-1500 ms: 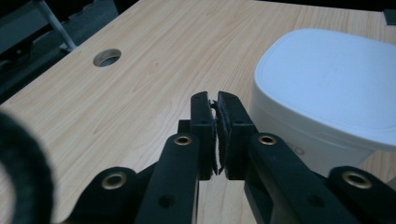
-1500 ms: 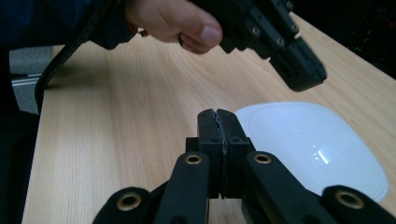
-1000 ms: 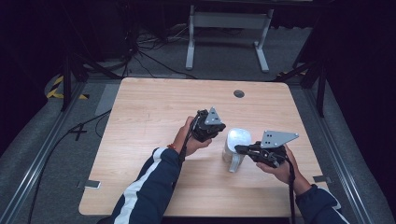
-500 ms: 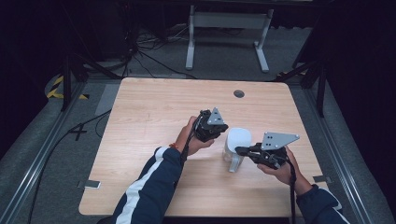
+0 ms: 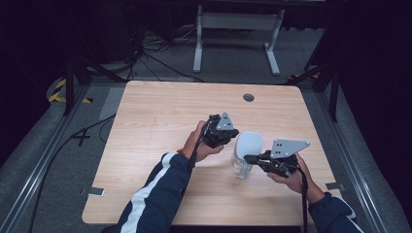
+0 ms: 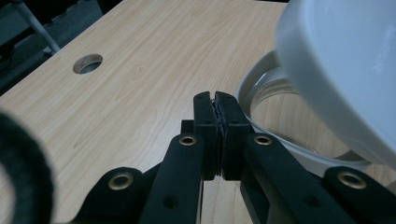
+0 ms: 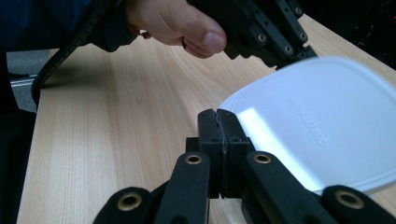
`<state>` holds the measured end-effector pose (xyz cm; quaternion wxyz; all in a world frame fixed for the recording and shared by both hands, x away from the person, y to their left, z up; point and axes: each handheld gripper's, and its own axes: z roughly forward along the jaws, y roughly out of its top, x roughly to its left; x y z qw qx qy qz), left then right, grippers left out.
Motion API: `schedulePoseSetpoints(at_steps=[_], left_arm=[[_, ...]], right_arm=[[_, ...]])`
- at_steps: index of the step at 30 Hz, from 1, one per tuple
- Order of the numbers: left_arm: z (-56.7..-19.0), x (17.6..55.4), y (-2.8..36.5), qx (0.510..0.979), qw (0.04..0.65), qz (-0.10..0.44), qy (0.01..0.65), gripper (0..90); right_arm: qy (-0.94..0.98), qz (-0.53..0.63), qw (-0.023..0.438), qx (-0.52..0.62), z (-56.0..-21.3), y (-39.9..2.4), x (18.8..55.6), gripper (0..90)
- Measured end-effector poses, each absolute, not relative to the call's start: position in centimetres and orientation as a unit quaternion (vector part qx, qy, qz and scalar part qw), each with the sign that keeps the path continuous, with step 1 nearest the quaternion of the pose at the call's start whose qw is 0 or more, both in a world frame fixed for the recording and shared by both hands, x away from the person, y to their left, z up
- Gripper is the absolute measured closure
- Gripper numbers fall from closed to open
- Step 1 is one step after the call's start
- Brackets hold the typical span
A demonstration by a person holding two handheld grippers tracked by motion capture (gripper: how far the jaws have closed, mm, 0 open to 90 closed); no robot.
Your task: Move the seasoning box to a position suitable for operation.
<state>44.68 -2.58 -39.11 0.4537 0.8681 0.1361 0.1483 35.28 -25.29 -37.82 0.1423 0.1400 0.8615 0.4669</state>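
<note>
A clear jug (image 5: 240, 166) with a white lid (image 5: 250, 142) stands on the wooden table (image 5: 160, 116), right of centre. My left gripper (image 5: 234, 132) is shut, and its tips rest at the lid's left edge. From the left gripper view the lid (image 6: 345, 70) tilts up above the jug's rim (image 6: 285, 142), just right of the shut left gripper (image 6: 215, 99). My right gripper (image 5: 248, 158) is shut beside the jug's near right side. The right gripper (image 7: 217, 114) has its tips against the lid (image 7: 317, 121), and the left gripper (image 7: 299, 51) touches the lid's far edge.
A round cable hole (image 5: 248, 97) sits near the table's far edge. Bare tabletop stretches to the left and far side. Cables lie on the floor at the left, and a white stand (image 5: 238, 22) is beyond the table.
</note>
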Motion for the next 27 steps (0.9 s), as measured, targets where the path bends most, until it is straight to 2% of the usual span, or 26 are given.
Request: schedulePoseSetpoints(at_steps=[18, 27], left_arm=[[-37.0, 42.7, -2.7, 0.856, 0.484, 0.150, 0.104, 87.0], [-36.0, 42.1, -2.2, 0.849, 0.498, 0.152, 0.089, 86.1]], right_arm=[[0.867, 0.457, 0.140, 0.142, -38.0, -25.4, 35.0, 90.0], [0.867, 0.452, 0.147, 0.153, -37.6, -27.2, 34.3, 90.0]])
